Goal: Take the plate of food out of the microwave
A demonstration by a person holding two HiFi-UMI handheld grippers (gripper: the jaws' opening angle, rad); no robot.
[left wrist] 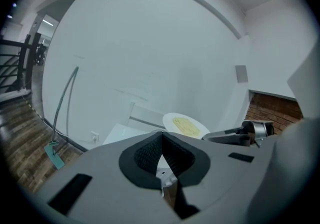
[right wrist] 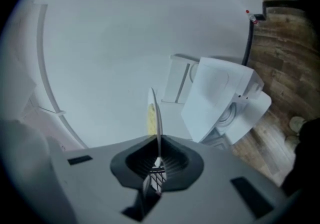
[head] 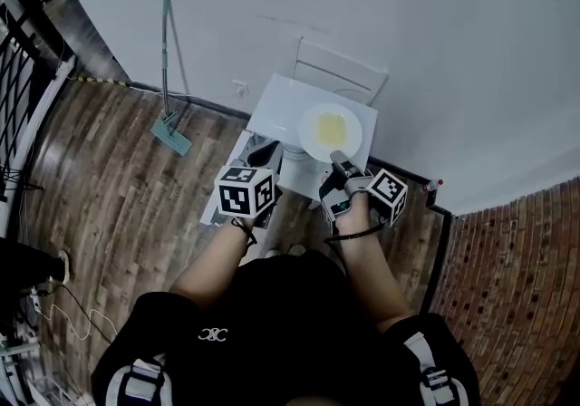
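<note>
We were at the carrying step. The plate (head: 331, 130) was out of the microwave (right wrist: 220, 93) and up in the air, over the white top and near the wall. Our right gripper (right wrist: 157, 160) pinched the plate by its near rim, with both jaws tight on the thin edge. In the right gripper view the plate showed edge-on, like a thin white line going up from the jaws. Our left gripper (left wrist: 161, 163) had its jaws pressed together with nothing in them. It hung a little to the left of the plate and did not touch it.

We think the job was nearly done. The next move called for a flat spot to set the plate down. We needed to keep it level, because one pinch on the rim is a weak hold and the plate could tip. The empty gripper could help from under the other side.

The plate was round, white, smooth and shiny, so it looked slippery. The food (head: 329, 130) was a flat yellow patch in its middle. The microwave was a white box with hard, smooth sides, and a rounded part hung at its front; we could not tell if that was the door. The gripper pads were black and ribbed. The floor (head: 118, 187) was brown wood planks.
</note>
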